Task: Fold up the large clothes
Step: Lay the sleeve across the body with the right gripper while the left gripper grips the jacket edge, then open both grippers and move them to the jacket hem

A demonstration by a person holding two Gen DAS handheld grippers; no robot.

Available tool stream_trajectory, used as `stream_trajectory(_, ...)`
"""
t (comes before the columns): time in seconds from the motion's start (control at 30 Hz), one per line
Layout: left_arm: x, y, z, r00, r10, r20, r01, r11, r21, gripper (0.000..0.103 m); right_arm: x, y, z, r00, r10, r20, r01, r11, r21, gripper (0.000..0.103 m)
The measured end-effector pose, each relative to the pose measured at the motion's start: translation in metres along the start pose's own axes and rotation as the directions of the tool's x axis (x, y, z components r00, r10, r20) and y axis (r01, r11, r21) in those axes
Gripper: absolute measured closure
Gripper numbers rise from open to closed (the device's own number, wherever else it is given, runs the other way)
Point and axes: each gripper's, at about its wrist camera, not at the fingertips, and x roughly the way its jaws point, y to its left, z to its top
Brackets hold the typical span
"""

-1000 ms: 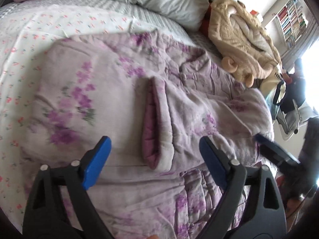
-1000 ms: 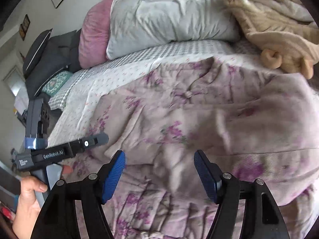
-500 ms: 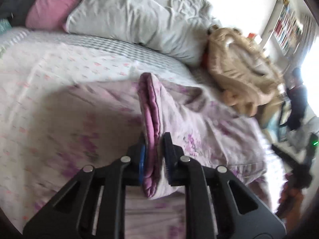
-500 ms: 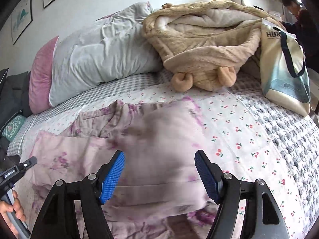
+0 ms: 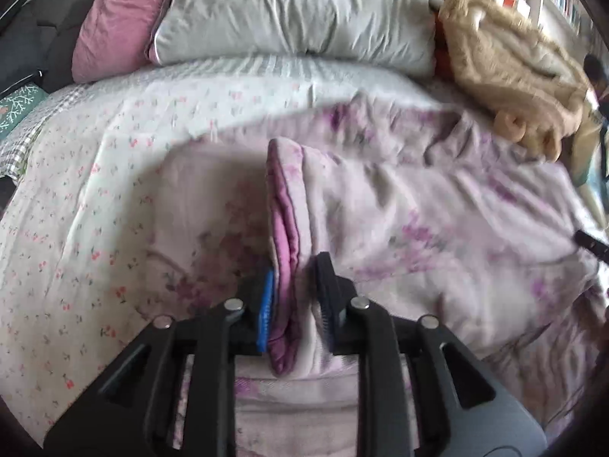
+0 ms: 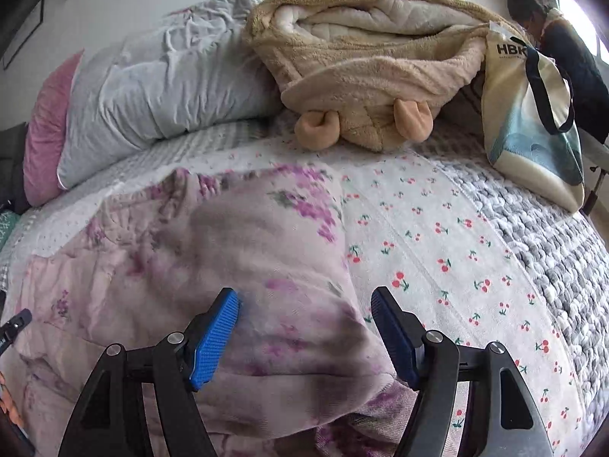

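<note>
Left wrist view, from the left edge: a pink pillow (image 5: 114, 19) sits in the upper left, a pale grey pillow (image 5: 297, 11) beside it along the top, both at the head of the bed (image 5: 76, 209) with its cherry-print cover. Centre frame, the floral lilac jacket (image 5: 437, 221) lies spread across the bed, and its sleeve cuff (image 5: 283, 236) stands up as a ridge showing darker pink lining. The left gripper (image 5: 295, 301) has that cuff between its pads, jaws easing apart but the blue pad (image 5: 266, 308) on the left hugging the lining (the picture is blurred, so contact on the other side is hard to call). Upper right, a tan fleece robe (image 5: 510, 61) is heaped against the pillows.

Over to the right wrist view: the same pink pillow (image 6: 45, 129) at the left edge, the grey pillow (image 6: 160, 87) next to it, the jacket (image 6: 228, 259) filling the lower left. The right gripper (image 6: 306, 337) hangs spread wide at bottom centre, a folded jacket edge below its pads, nothing pinched. The robe (image 6: 365, 61) tops the frame; a tote bag (image 6: 533, 114) leans at the right, with a person (image 6: 563, 49) behind it.
</note>
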Motion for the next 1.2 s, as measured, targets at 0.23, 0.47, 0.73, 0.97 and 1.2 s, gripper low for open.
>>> stream_trajectory(0.23, -0.057, -0.008, -0.008, 0.998, 0.064, 0.011, -0.064, 0.996, 0.062, 0.016, -0.034, 0.026, 0.0, 0.997, -0.067, 0.024, 0.07, 0.979, -0.193, 0.021)
stream_trajectory(0.47, -0.135, 0.003, -0.045, 0.997, 0.071, 0.0, -0.071, 0.994, 0.082, 0.008, -0.099, 0.019, -0.018, 0.999, 0.045, 0.0, -0.044, 0.984, -0.175, 0.012)
stream_trajectory(0.73, -0.184, 0.014, -0.102, 0.998, 0.044, -0.047, -0.039, 0.993, 0.11, 0.007, -0.146, -0.006, -0.067, 0.982, 0.121, -0.147, -0.142, 0.979, -0.146, 0.012)
stream_trajectory(0.97, -0.184, 0.02, -0.15, 0.986, 0.016, -0.164, 0.007, 0.99, 0.141, 0.007, -0.168, -0.024, -0.122, 0.966, 0.054, -0.254, -0.121, 0.959, -0.256, 0.012)
stream_trajectory(1.2, -0.174, 0.023, -0.188, 0.967, 0.042, -0.253, 0.008, 0.981, 0.193, 0.007, -0.169, -0.034, -0.161, 0.934, 0.017, -0.357, -0.136, 0.941, -0.311, 0.012)
